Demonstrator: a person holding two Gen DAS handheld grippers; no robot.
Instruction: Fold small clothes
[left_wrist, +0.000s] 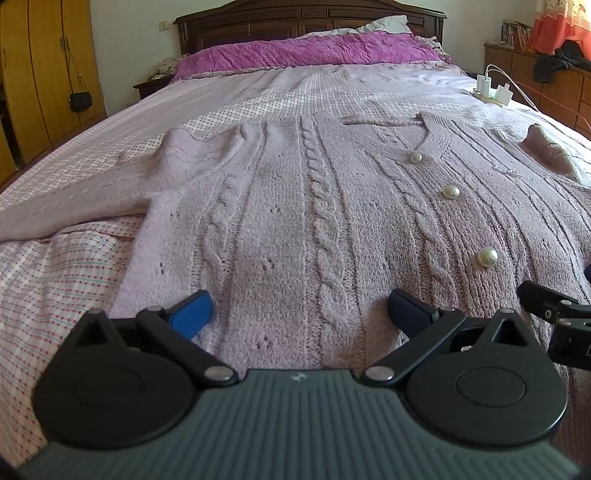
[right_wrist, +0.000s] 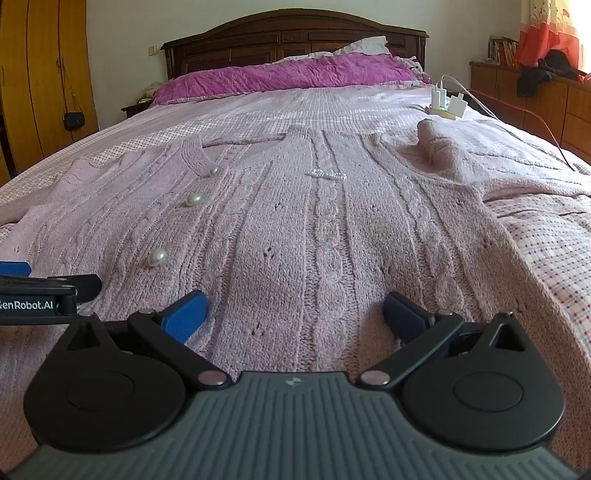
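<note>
Both grippers sit low over the hem end of a pink cable-knit cardigan, which lies spread flat, front up, on the bed, collar toward the headboard. Left gripper: jaws wide apart, blue fingertips resting on or just above the knit near the hem, nothing held. Right gripper: same pose, jaws spread, blue pads down at the knit, nothing between them. Each gripper shows at the edge of the other's view, so they are side by side, near each other. Pearl buttons run up the cardigan's placket, between the two grippers' lines of sight. One sleeve stretches out to the left; the other sleeve goes right, with a bunched fold at that shoulder. Small beaded trim on the right chest. Bed has a checked pink sheet; magenta pillow at the head. White chargers on a power strip sit on the bed's right side beyond the cardigan, cables trailing off. Yellow wardrobe on the left with a small black bag hanging; wooden dresser right, dark clothes on it.
</note>
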